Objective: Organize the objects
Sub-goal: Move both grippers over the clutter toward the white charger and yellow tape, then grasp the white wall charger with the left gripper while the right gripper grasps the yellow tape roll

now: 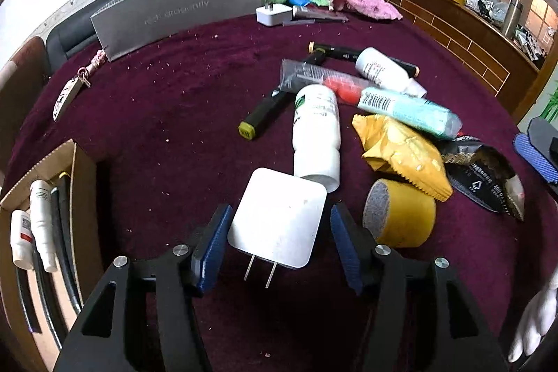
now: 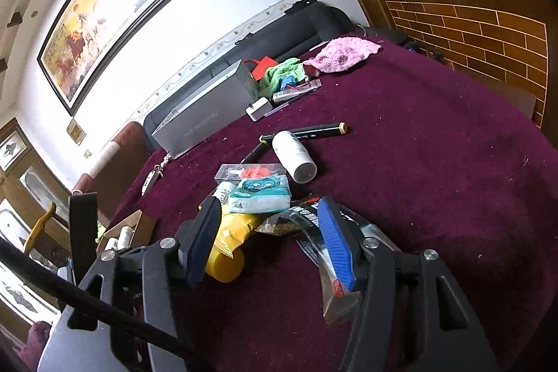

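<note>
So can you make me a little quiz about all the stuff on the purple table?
1. True or false: the white charger lies between the left gripper's blue pads with a gap on both sides.
2. What touches the charger's far edge? A) white bottle B) yellow tape roll C) pink cloth
3. Fill in: the cardboard box at the left already holds small white ____.

Key: 1 true; 2 A; 3 bottles.
</note>
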The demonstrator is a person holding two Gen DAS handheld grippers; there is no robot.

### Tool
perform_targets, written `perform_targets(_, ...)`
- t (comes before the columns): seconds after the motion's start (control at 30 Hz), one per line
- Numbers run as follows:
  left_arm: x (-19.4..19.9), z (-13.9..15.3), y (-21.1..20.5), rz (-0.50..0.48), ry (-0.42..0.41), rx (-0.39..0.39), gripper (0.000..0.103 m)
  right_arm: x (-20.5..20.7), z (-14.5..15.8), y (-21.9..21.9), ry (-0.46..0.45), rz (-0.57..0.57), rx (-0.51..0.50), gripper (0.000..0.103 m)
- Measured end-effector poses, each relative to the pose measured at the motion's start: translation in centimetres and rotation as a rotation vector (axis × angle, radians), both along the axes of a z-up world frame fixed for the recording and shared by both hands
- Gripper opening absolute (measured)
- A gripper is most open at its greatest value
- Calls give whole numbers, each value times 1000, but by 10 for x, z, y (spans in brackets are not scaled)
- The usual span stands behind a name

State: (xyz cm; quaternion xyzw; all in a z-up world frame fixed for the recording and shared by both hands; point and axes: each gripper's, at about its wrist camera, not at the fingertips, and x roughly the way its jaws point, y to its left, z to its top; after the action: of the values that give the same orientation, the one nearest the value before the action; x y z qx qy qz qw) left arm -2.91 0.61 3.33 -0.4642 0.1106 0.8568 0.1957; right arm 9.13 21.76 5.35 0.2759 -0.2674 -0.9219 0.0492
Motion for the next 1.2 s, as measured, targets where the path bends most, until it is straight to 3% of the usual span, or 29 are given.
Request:
perform_targets(0.2,-3,-9,1,31,-2,20,52,-3,-3,-1,-18,5,0,56)
perform_targets(0.3,-3,-10,1,54,1,37,59,-4,-4,-3,-28,11,8,56)
perform_targets(0.43,1,-14,10,33,16,35,82,-4,-5,-4,-37,15,15,56)
perform_targets(0.53,-2,-15,12,18,1,39,89,-4,-7,-4,-45,12,15,56)
perform_targets(0.67,-1,-15,15,10,1,28,89,-4,-8,-3,-53,9,12,58)
perform_targets(0.73,0,-15,15,17,4,30,86,-5,-8,-3,-57,7,14,58)
perform_targets(0.8,2,-13,12,43,15,32,73,-5,-8,-3,-58,5,16,58)
perform_targets(0.87,4,-9,5,71,27,35,41,-6,-9,-4,-61,2,22,59)
perform_targets(1.0,8,-4,-14,100,-6,100,38,-7,-9,-7,-69,-7,50,59)
perform_targets(1.2,43,5,-26,109,10,116,38,-8,-9,-13,-80,-23,115,60)
